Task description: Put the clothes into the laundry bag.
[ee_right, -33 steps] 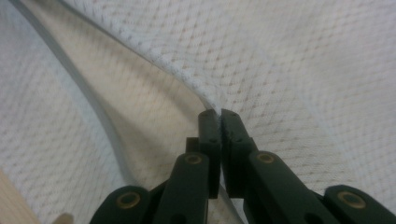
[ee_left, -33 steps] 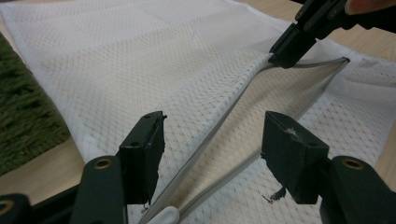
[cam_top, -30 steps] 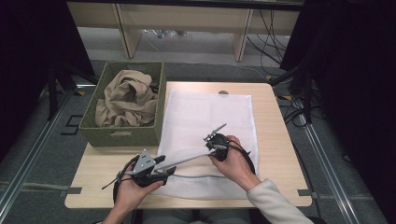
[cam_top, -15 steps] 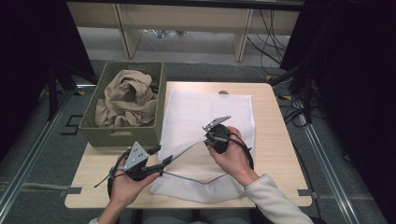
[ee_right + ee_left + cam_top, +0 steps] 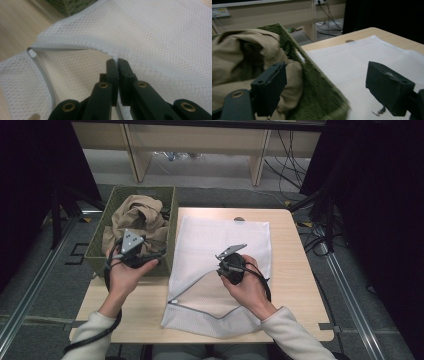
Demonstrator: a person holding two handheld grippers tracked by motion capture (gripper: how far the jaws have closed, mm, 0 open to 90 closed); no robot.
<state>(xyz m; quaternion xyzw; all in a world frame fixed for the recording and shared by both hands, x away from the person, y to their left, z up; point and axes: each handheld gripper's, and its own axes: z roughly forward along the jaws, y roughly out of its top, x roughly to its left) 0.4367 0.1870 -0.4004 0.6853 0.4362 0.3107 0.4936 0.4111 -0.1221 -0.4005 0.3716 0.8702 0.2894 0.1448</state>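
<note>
The right gripper [image 5: 226, 261] is clenched on the upper hem of the white mesh bag [image 5: 225, 237], pinching the fabric beside the zip, and in the right gripper view [image 5: 117, 65] its two black jaws press together with the mesh edge caught at their tips. The bag lies flat across the middle of the wooden bench [image 5: 295, 285], its far end reaching toward 12 o'clock and its open mouth toward 6 o'clock. The lifted hem leaves a triangular gap in the mouth, and the grey zip track [image 5: 45, 82] curves away along the lower lip to the slider at the bag's 9 o'clock corner.

The left gripper [image 5: 150, 256] is released and holds nothing; its jaws have just been opening and stand wide apart in the left gripper view [image 5: 329, 87], with no thing between them. It hovers at the near rim of the green basket [image 5: 100, 237], which sits at 9 o'clock of the bag, just beside it at the bench's left edge. Crumpled tan cloth [image 5: 137, 217] fills the basket, and one jaw hangs over the cloth while the other hangs over the bag
</note>
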